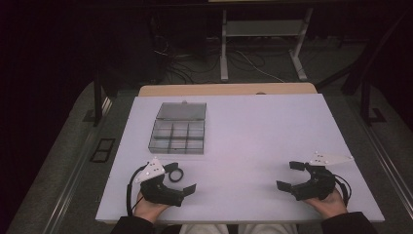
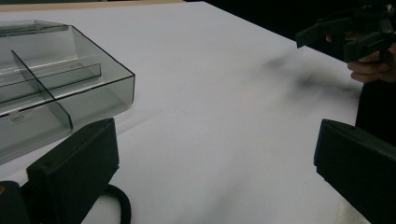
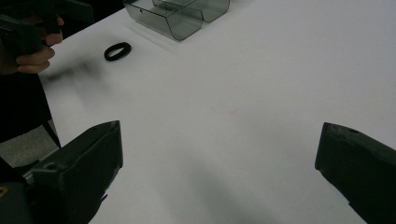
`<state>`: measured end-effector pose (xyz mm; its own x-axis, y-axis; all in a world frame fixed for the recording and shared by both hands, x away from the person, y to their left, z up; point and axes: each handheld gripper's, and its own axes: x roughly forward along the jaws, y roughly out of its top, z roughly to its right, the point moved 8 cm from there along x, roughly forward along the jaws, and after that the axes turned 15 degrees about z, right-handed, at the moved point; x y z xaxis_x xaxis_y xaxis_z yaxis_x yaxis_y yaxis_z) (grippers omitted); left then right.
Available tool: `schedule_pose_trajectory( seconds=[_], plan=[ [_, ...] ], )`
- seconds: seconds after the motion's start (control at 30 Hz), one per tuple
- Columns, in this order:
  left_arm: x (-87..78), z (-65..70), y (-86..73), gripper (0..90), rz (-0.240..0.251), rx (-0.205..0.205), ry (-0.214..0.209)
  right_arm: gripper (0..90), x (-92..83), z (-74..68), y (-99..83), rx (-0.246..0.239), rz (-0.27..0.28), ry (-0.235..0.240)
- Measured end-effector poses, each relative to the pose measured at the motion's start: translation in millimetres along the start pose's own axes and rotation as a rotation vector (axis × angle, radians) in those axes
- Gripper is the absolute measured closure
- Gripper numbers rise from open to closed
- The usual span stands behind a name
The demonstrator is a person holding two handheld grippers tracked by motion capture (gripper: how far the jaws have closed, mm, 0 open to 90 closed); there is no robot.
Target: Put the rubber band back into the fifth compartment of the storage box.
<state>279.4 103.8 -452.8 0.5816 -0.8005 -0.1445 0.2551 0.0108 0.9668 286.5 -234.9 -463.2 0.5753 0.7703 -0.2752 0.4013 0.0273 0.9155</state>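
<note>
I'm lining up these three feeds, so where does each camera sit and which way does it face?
High view: above the person's side, looking forward and down on the white table; shows forearms, left gripper and right gripper.
Left gripper view: rides the left gripper, facing across the table past the clear divided box; own jaws wide apart.
Right gripper view: rides the right gripper, facing the black ring; jaws wide apart.
All three share the box.

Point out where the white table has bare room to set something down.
Free: the wide middle between the left gripper and right gripper, and the whole stretch right of the clear divided box to the table's right edge. Crowded: the near-left corner, where the black ring lies beside the left gripper, just below the box.
</note>
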Motion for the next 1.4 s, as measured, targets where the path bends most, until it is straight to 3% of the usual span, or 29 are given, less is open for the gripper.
schedule_pose_trajectory(
  seconds=[0.57,1.4],
  plan=[
    [-4.6,-2.9,13.2,0.0,-0.051,0.024,0.016,0.5,-1.8,1.7,0.5,-0.003,0.003,-0.006],
    [-13.3,-29.7,26.9,0.0,-0.146,0.042,0.051,0.5,-1.3,3.0,-0.6,-0.003,-0.001,-0.009]
  ],
)
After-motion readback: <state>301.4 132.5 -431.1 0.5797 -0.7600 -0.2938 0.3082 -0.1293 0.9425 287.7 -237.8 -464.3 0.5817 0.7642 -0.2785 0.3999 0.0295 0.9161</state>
